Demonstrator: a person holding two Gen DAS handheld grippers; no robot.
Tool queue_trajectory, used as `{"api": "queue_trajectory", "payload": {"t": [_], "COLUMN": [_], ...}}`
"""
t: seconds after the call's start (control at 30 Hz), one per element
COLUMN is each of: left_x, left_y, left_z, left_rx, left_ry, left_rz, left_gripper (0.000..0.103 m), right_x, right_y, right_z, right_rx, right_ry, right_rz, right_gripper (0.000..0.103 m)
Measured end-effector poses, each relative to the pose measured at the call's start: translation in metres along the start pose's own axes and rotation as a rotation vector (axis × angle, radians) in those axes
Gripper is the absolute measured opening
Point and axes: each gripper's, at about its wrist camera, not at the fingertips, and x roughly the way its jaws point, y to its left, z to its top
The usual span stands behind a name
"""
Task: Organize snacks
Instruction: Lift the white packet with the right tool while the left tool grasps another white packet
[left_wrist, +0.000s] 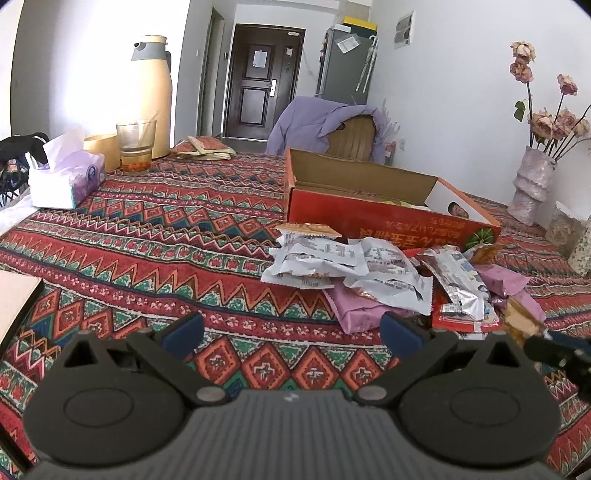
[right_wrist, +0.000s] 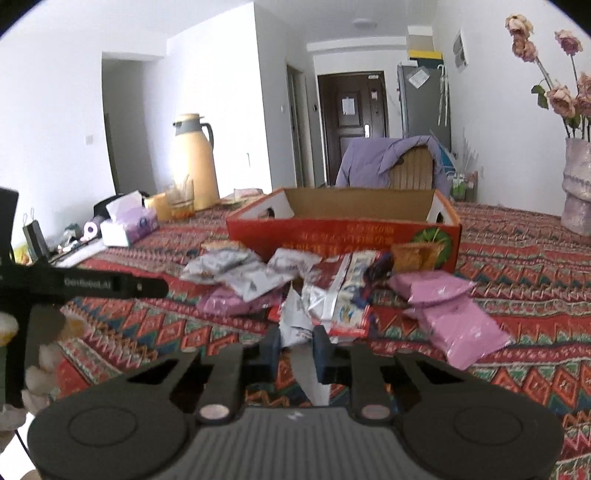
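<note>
The table, covered by a red patterned cloth (left_wrist: 155, 236), carries an open red carton (left_wrist: 369, 210), loose snack packets (left_wrist: 354, 269), a tissue box (left_wrist: 66, 177), glass (left_wrist: 136, 146), thermos (left_wrist: 153, 96) and vase (left_wrist: 532, 184).

Silver packet (right_wrist: 295, 325) lifted (pinched); snack pile (right_wrist: 280, 280) before red box (right_wrist: 343, 230)

The red box (right_wrist: 343, 236) hides its inside from me. My silver packet (right_wrist: 308, 363) is partly covered by my jaws. The vase (right_wrist: 578, 192) is cut by the edge.
</note>
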Motion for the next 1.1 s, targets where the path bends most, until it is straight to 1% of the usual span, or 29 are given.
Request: {"api": "queue_trajectory", "payload": {"t": [0.23, 0.4, 0.5, 0.63, 0.7, 0.83, 0.93, 1.03, 1.07, 1.1], "left_x": [0.007, 0.017, 0.03, 0.058, 0.072, 0.094, 0.102, 0.107, 0.109, 0.11], "left_y": [-0.002, -0.01, -0.017, -0.026, -0.028, -0.033, -0.036, -0.033, -0.032, -0.03], "left_z": [0.009, 0.025, 0.038, 0.055, 0.061, 0.067, 0.065, 0.063, 0.063, 0.063], "left_rx": [0.001, 0.029, 0.055, 0.061, 0.059, 0.071, 0.087, 0.072, 0.064, 0.058], "left_ry": [0.003, -0.007, -0.004, 0.025, 0.053, 0.098, 0.119, 0.128, 0.134, 0.14], "left_rz": [0.015, 0.023, 0.032, 0.071, 0.054, 0.051, 0.047, 0.027, 0.019, 0.014], "left_gripper": [0.103, 0.103, 0.103, 0.103, 0.103, 0.103, 0.103, 0.103, 0.098, 0.088], "right_x": [-0.005, -0.003, 0.0, 0.01, 0.016, 0.032, 0.045, 0.055, 0.058, 0.06], "right_y": [-0.011, -0.013, -0.015, -0.02, -0.021, -0.024, -0.029, -0.034, -0.034, -0.035], "right_z": [0.018, 0.032, 0.042, 0.056, 0.062, 0.071, 0.073, 0.073, 0.074, 0.074], "right_rx": [0.052, 0.057, 0.054, 0.068, 0.069, 0.067, 0.077, 0.091, 0.096, 0.101], "right_ry": [-0.059, -0.1, -0.127, -0.153, -0.158, -0.151, -0.135, -0.123, -0.119, -0.116], "right_rz": [0.039, 0.052, 0.042, 0.027, 0.019, 0.0, -0.007, -0.008, -0.007, -0.005], "right_gripper": [0.017, 0.016, 0.016, 0.016, 0.016, 0.016, 0.016, 0.016, 0.016, 0.016]}}
